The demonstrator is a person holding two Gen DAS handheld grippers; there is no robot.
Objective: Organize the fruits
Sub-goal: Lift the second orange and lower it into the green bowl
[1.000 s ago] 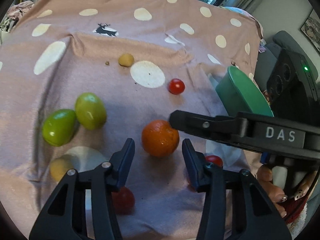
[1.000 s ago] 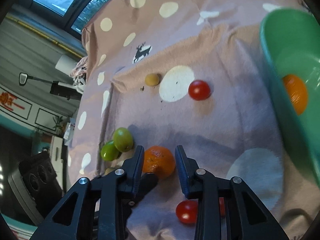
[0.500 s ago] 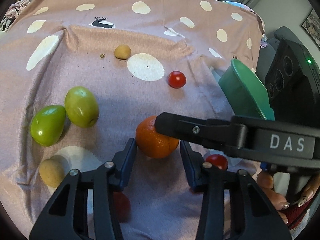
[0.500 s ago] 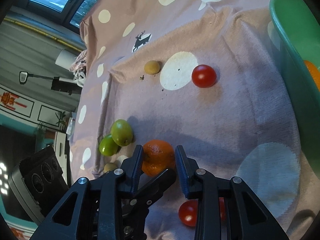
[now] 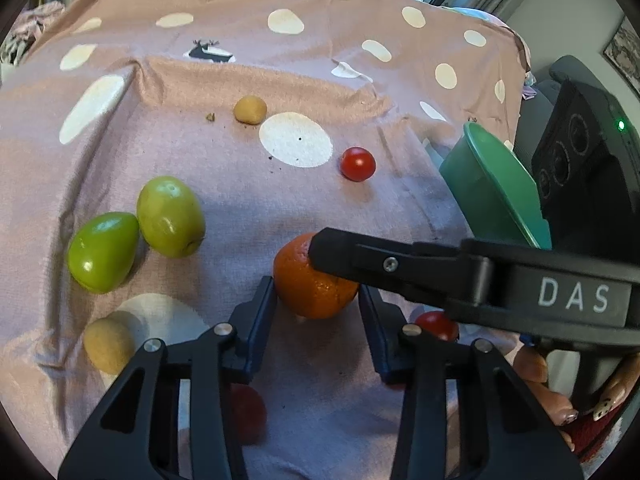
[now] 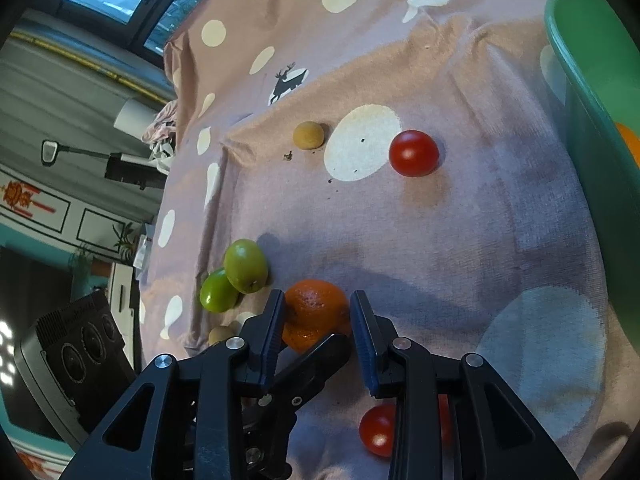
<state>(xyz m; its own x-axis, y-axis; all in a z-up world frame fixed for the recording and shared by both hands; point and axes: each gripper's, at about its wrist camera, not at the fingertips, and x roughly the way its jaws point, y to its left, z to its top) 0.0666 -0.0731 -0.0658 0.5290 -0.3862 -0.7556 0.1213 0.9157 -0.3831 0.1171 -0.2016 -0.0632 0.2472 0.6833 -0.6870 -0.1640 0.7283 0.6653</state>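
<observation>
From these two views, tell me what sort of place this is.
Probably a room in a home: a polka-dot blanket serves as the work surface, large windows line the back, and a framed picture hangs on the wall.

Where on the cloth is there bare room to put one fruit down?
Free: the stretch between the far red tomato and the green bowl. Crowded: around the orange, where both grippers meet, beside the green fruits.

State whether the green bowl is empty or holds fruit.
Holds fruit: the right wrist view shows an orange fruit inside the green bowl. Its other contents are out of frame.
</observation>
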